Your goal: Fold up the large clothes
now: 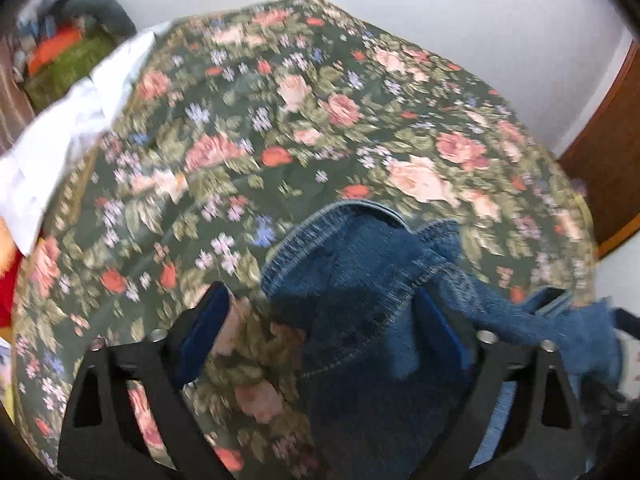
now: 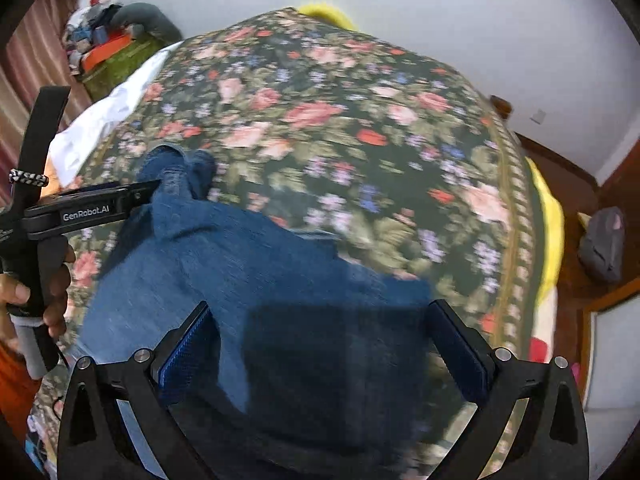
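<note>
Blue denim jeans (image 2: 256, 272) lie on a bed with a dark floral bedspread (image 2: 360, 140). In the left wrist view my left gripper (image 1: 320, 320) stands open, its blue pads wide apart, with a bunched denim hem (image 1: 360, 272) between and over them and a fold draped across the right finger (image 1: 440, 328). In the right wrist view my right gripper (image 2: 324, 344) is open over the wide part of the jeans. The left gripper also shows there (image 2: 148, 190), at the far denim end, side-on. Both views are motion-blurred.
A white cloth (image 1: 60, 132) lies at the bed's left edge. A pile of clothes on a green box (image 2: 116, 52) stands at the far left. A grey bag (image 2: 600, 244) sits on the wooden floor at right. A white wall is behind the bed.
</note>
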Demonstrator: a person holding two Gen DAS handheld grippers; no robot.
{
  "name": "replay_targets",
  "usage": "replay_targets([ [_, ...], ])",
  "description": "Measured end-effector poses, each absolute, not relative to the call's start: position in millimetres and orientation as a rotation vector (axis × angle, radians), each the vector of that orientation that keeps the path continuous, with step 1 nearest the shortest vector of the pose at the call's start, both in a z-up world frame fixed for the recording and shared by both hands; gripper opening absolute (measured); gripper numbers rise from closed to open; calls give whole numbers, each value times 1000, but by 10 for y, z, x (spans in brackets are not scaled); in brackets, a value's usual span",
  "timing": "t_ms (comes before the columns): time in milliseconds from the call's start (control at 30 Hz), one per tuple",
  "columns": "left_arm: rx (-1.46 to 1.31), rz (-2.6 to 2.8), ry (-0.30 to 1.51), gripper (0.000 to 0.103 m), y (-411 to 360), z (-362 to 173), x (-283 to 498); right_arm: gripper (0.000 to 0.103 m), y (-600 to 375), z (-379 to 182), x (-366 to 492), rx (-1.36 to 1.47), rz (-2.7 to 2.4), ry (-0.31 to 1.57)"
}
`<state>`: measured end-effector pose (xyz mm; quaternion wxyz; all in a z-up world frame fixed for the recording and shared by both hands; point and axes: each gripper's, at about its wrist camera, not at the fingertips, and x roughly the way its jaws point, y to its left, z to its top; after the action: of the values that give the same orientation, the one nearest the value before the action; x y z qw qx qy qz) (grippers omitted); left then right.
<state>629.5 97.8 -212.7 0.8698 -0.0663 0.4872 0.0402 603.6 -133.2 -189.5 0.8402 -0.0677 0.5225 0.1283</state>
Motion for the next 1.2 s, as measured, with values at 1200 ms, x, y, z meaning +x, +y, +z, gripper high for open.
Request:
replay_targets([
  [1200,-17,5,1003,87,355,-1604,6117,103,-2422,-1826,4965,172,410,1176],
])
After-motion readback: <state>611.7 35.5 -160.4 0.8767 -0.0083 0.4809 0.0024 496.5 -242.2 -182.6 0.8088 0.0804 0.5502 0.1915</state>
